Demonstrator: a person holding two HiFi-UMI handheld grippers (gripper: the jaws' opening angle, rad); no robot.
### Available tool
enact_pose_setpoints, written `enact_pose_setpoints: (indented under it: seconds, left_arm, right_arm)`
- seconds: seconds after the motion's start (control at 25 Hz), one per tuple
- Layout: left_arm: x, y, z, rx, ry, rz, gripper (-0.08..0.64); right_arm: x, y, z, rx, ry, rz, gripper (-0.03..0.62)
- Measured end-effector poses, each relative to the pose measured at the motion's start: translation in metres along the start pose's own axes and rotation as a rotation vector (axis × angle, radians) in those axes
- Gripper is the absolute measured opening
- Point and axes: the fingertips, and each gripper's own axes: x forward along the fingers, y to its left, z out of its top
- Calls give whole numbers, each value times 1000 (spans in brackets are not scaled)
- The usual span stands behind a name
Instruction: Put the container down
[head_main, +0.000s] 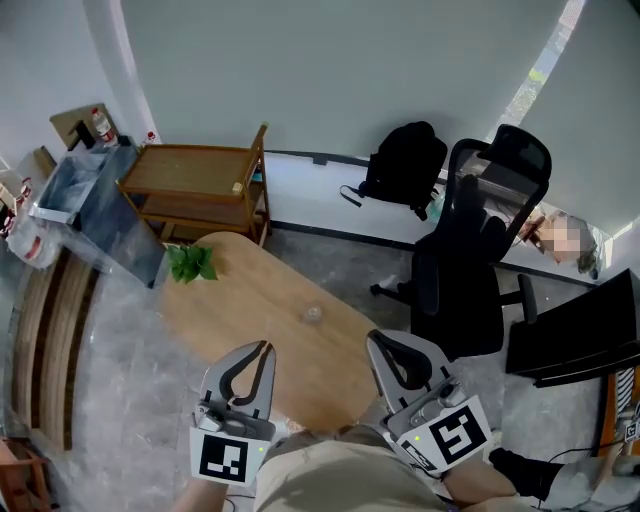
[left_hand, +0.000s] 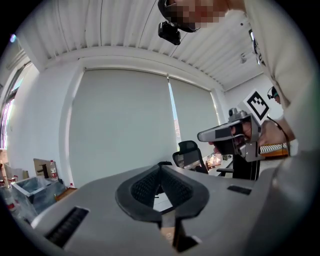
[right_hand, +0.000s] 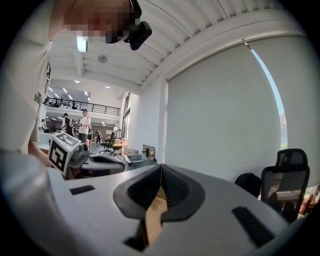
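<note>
Pale wood fills the middle of the head view: an oval table (head_main: 240, 310) runs from the centre down toward you. A small clear container (head_main: 313, 314) stands on it near the centre of the frame, alone, well apart from both of your tools. Your left gripper (head_main: 262, 352) sits at the lower left and your right gripper (head_main: 378, 345) at the lower right, both raised over the table's near end. Each gripper's own view shows its jaws pressed together with nothing between them. A leafy green sprig (head_main: 190, 263) lies at the table's far end, left of centre. A black office chair (head_main: 470, 260) stands at the right, a black backpack (head_main: 405, 165) above centre, and a wooden cart (head_main: 195, 185) at the upper left.
</note>
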Motion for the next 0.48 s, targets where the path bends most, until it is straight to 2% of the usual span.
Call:
enact_pose_setpoints:
  seconds: [0.12,0.48]
  left_arm:
    - [-9,3,4,46,3,21,12]
    - [-18,3,8,56,4,39,11]
  right_arm:
    - [-6,10,6,-1,-4,22,-3]
    - [-10,25,5,-2,-2,45,-3]
